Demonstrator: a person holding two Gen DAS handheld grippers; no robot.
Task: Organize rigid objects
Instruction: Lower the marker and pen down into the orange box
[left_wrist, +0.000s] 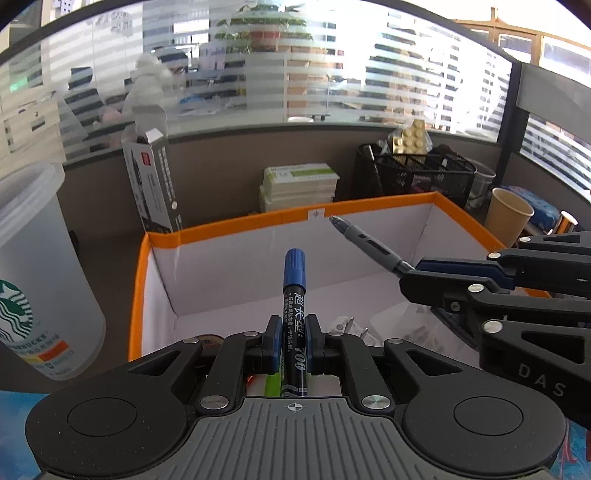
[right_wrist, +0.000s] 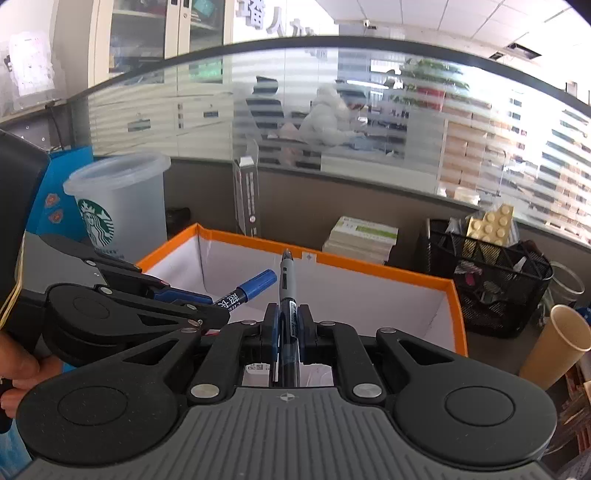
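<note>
Fingers of the left gripper (left_wrist: 292, 334) clamp a blue marker (left_wrist: 294, 280), the right gripper (right_wrist: 288, 326) clamps a grey pen (right_wrist: 286, 280), both pointing over the orange-rimmed box (left_wrist: 236, 225).

Black tongs (left_wrist: 294, 341) with blue pads, silver screws, ribbed grey base.

A black marker (left_wrist: 294, 295) with a blue cap and white lettering. A grey pen (left_wrist: 364, 243) with a dark tip. Both grippers, left (left_wrist: 293, 341) and right (right_wrist: 287, 325), are black with blue pads. The box (left_wrist: 229, 227) is white inside with an orange rim. A frosted translucent cup (left_wrist: 37, 266) bears a green and white logo. A tan paper cup (left_wrist: 508, 214). A black mesh basket (left_wrist: 413, 173) holds a pale yellow studded brick (left_wrist: 412, 140). Stacked white and green boxes (left_wrist: 299, 184) stand at the far edge of the desk.
</note>
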